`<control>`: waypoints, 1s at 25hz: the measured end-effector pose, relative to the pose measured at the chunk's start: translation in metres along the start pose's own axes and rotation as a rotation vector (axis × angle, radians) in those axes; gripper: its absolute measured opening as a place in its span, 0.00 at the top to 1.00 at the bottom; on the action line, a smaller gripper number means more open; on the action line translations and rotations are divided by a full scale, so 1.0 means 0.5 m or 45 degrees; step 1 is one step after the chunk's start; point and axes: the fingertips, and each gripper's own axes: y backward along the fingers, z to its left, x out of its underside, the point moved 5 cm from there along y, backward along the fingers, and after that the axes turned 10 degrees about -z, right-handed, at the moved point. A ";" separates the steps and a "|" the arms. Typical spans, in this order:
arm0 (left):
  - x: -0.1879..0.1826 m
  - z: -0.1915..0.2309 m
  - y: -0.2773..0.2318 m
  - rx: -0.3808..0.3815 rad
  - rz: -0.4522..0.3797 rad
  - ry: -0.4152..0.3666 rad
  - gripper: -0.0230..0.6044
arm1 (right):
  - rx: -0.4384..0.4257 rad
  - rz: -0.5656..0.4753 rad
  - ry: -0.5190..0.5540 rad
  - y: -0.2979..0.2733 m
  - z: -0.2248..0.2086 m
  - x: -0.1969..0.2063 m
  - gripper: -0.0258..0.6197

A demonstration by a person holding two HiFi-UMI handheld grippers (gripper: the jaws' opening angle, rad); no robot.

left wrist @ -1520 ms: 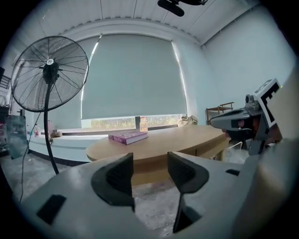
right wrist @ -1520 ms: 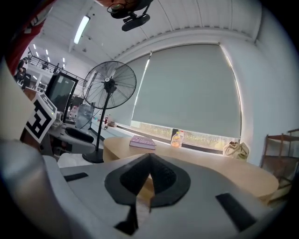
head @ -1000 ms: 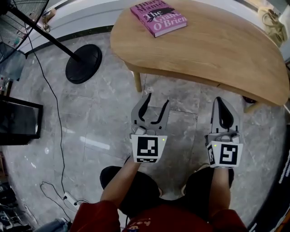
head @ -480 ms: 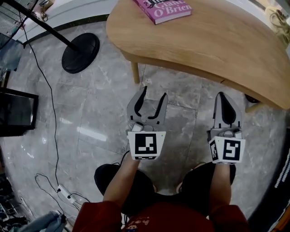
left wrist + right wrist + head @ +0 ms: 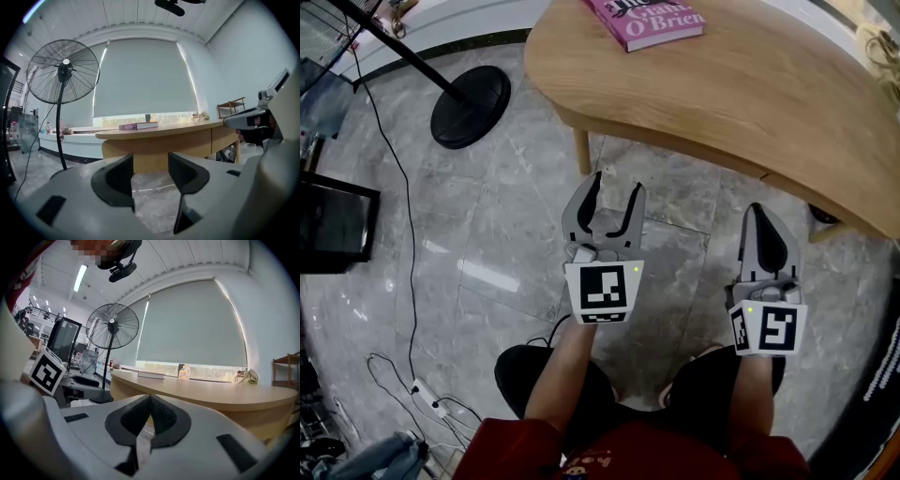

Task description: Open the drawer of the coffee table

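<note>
- Progress close to nil: coffee table (image 5: 741, 89) untouched, both grippers hanging over the grey floor, near its front edge but short of it.
- Drawer hard to pick out; probably the panel (image 5: 224, 137) right of a seam in the apron, flush and shut.
- Left gripper (image 5: 614, 187): fingers spread wide, nothing between them except floor, with the apron beyond.
- Right gripper (image 5: 757, 214): fingers pressed together, holding nothing.
- Pink book (image 5: 645, 21) lying on the far part of the surface, well apart from both grippers.
- Left to do, as a judgement: close the gap to the apron, find a lip or edge on the drawer front, hook or pinch it, then pull toward the body.
</note>
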 end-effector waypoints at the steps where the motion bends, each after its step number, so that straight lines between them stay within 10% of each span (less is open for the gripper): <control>1: 0.004 -0.001 -0.004 -0.001 0.004 0.000 0.61 | -0.006 0.001 0.007 -0.001 0.003 0.000 0.96; 9: 0.058 -0.034 -0.040 0.032 0.010 0.183 0.61 | -0.050 -0.030 0.001 -0.015 0.026 -0.004 0.96; 17: 0.124 -0.027 -0.112 0.127 -0.117 0.937 0.61 | -0.089 -0.080 -0.036 -0.004 0.046 -0.032 0.96; 25: 0.189 -0.030 -0.160 0.136 -0.201 1.299 0.60 | -0.106 -0.083 -0.020 0.010 0.047 -0.040 0.96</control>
